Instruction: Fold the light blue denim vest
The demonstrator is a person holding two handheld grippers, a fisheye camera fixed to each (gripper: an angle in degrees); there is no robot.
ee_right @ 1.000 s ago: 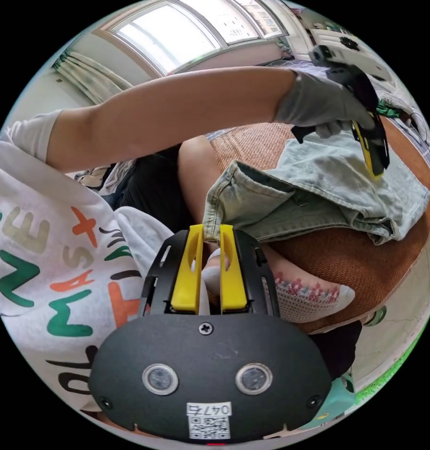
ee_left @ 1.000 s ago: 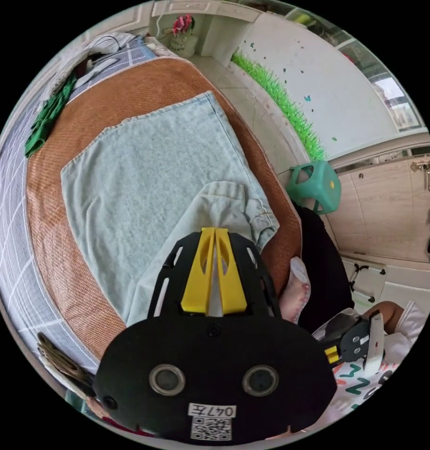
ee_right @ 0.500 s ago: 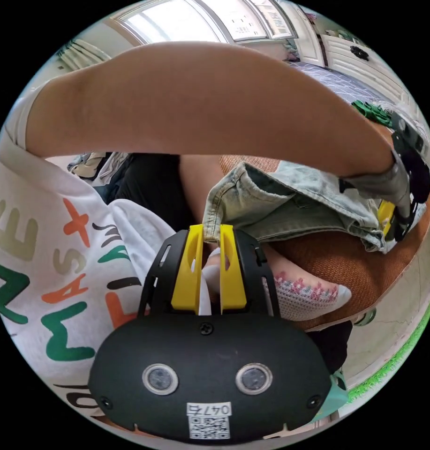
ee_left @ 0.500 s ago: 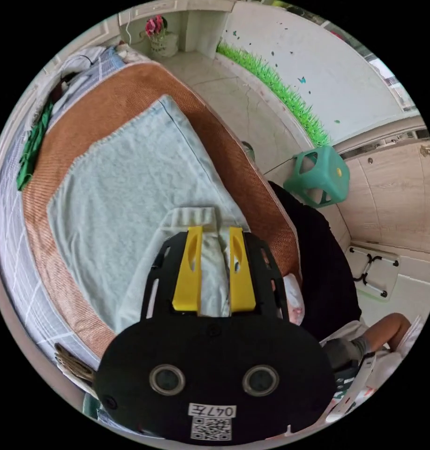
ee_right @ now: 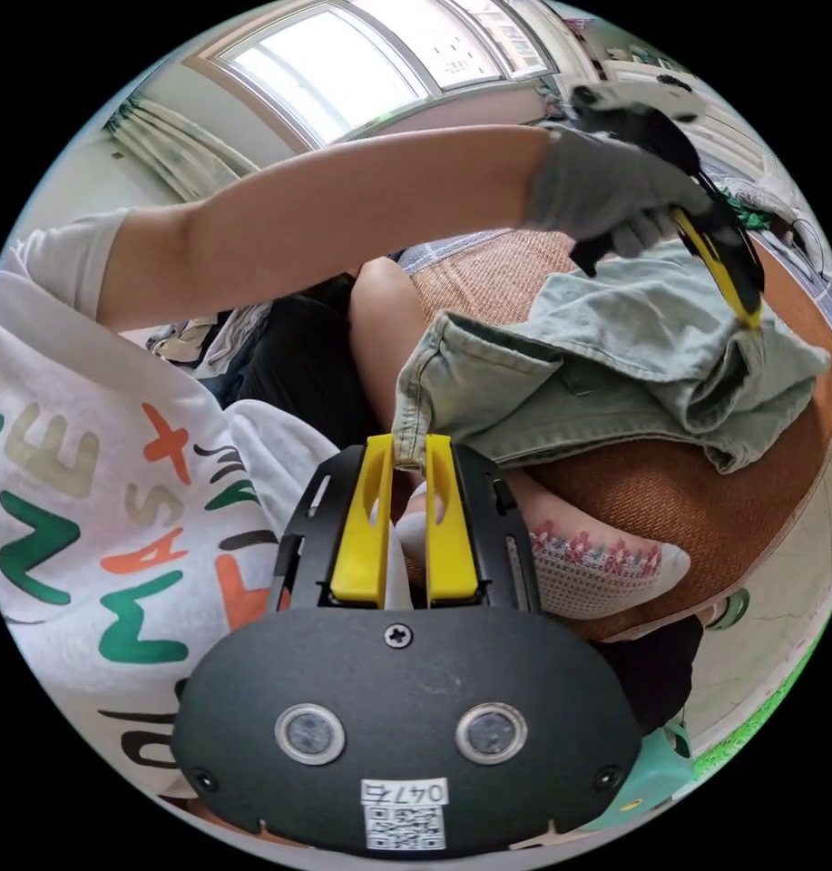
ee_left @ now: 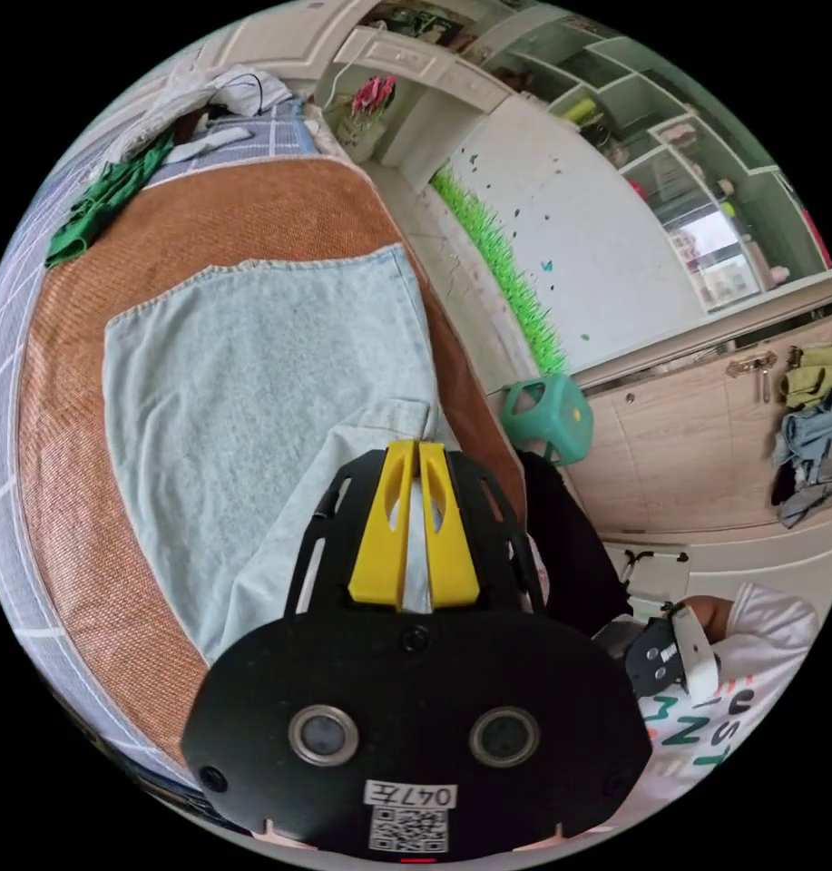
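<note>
Broadly, the mat [ee_left: 80,508], a woven orange-brown sheet over a checked bed cover [ee_left: 3,299], carries the work, and the vest [ee_left: 252,381] lies on it with its pale back panel spread flat towards the far side. Its near part is bunched and raised towards the person, who sits at the mat's edge with a socked foot [ee_right: 606,567] just under the lifted cloth.

The step in hand looks like bringing one side of the vest over onto the flat panel. The left gripper [ee_left: 418,446] is clenched on a strip of denim that rises up between its jaws; in the right gripper view it appears in a gloved hand [ee_right: 606,195], with its tips on a raised ridge of cloth. The right gripper [ee_right: 406,442] is clamped on a seamed edge of the vest, held up off the mat close to the person's knee.

To do this well, I would keep both grips firm and carry the two held points across together at an even height, so the fold line runs straight and not slanted. The cloth between the grippers sags in loose folds [ee_right: 706,399]; drawing the hands a little apart before lowering should take that slack out. Denim is stiff and will hold a crease, so it is best laid down flat in one pass, with the edges set to meet the panel's hem [ee_left: 279,268].

A green stool [ee_left: 543,417] stands on the floor nearby, well apart from the work.
</note>
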